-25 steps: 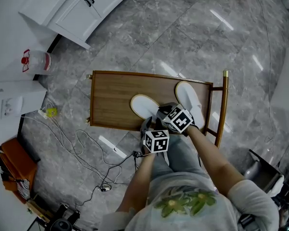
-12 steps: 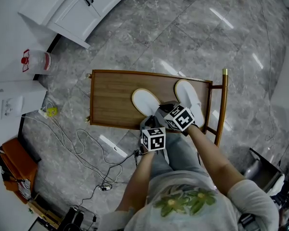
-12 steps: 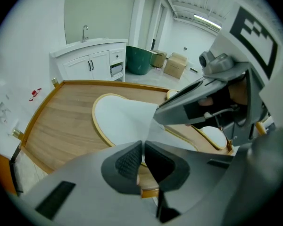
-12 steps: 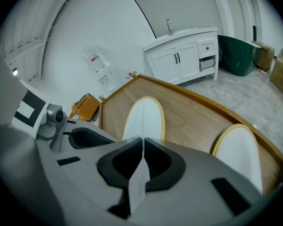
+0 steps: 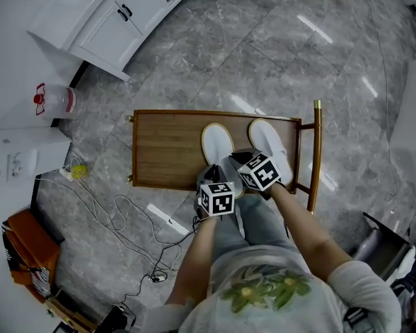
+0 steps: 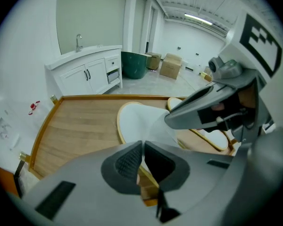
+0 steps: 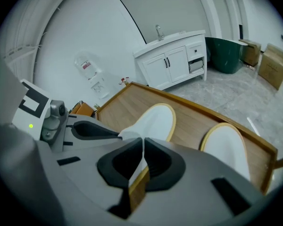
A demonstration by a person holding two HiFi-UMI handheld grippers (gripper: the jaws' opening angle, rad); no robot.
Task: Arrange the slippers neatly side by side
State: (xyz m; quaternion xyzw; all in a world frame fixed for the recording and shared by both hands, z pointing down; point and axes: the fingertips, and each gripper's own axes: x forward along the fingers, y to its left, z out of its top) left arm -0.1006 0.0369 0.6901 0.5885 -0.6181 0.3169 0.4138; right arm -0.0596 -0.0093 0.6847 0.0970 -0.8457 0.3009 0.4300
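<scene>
Left gripper (image 6: 142, 160), right gripper (image 7: 142, 163) — jaws just closed, pinching left slipper (image 5: 217, 143) near edge; thin bite may slip, skewing it.

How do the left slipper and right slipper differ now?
The left gripper and the right gripper, whose jaws have just been closing, pinch the heel end of the left slipper; the right slipper lies free. The left slipper is at the middle of the table; the right slipper, near its right end. Both are white, tan-edged, toes pointing away.
</scene>
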